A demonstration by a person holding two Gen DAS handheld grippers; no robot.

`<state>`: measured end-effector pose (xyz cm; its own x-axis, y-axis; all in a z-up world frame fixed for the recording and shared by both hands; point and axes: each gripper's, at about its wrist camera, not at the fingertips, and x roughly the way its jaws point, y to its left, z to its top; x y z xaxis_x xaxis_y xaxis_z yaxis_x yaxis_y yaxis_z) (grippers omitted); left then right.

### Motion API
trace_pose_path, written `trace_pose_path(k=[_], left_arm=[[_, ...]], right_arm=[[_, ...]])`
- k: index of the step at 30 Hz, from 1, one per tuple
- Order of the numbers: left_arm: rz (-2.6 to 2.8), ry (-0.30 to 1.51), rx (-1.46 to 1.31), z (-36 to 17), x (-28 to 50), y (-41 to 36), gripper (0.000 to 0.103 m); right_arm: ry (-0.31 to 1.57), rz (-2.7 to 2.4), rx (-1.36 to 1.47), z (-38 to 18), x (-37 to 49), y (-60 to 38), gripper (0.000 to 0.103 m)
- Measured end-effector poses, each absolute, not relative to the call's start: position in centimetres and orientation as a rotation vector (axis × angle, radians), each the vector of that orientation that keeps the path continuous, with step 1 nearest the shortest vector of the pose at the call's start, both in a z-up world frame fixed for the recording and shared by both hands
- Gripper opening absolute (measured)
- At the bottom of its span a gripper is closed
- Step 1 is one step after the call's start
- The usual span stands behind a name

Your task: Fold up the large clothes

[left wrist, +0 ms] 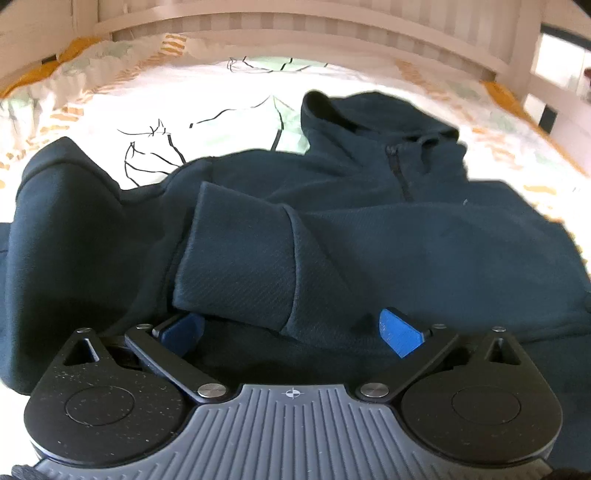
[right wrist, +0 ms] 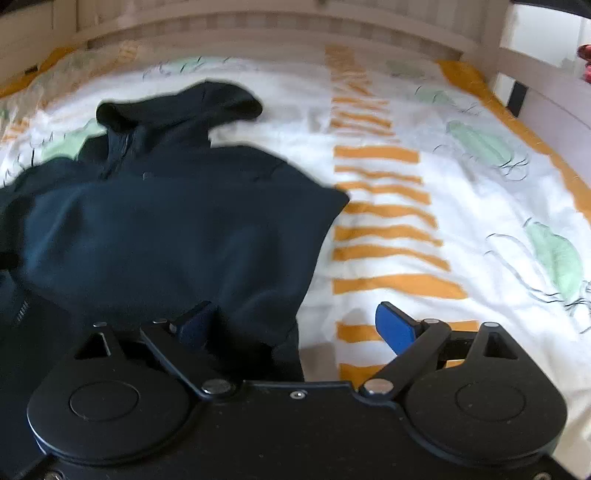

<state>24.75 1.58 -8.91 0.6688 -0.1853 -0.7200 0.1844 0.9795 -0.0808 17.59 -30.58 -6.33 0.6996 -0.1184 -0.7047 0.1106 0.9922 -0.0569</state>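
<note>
A dark navy zip hoodie (left wrist: 369, 236) lies on the bed, hood toward the far rail. One sleeve with its cuff (left wrist: 236, 258) is folded across the body. My left gripper (left wrist: 291, 332) is open, its blue pads either side of the sleeve near the cuff, just above the fabric. In the right wrist view the hoodie (right wrist: 166, 229) fills the left half. My right gripper (right wrist: 295, 325) is open over the hoodie's right edge; its left pad (right wrist: 195, 321) rests against dark fabric, its right pad (right wrist: 395, 328) is over the bedspread.
The bedspread (right wrist: 424, 206) is white with orange stripes and green leaf prints. A pale wooden bed rail (left wrist: 295, 33) runs along the far side. A window or bright opening (left wrist: 554, 66) is at the far right.
</note>
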Motion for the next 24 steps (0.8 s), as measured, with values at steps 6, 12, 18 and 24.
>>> trace_pose_path(k=[6,12,18,24], left_arm=[[-0.215,0.715,-0.051,-4.7,21.7,5.3,0.103],[-0.169,0.665,-0.106,-1.2,19.3,11.5,0.103],[-0.04,0.663,-0.198,-0.8,18.0,19.0,0.103],[0.089,0.695,-0.306,-2.1,18.8,25.4,0.103]], right_arm=[[0.662,-0.071,0.057,-2.9,14.5,-29.2,0.102],[0.596,0.014,0.101,-1.4,12.1,-26.4,0.102],[0.595,0.093,0.154,-1.4,10.6,-23.8,0.102],[0.615,0.126,0.203,-1.6,10.0,-21.6,0.102]])
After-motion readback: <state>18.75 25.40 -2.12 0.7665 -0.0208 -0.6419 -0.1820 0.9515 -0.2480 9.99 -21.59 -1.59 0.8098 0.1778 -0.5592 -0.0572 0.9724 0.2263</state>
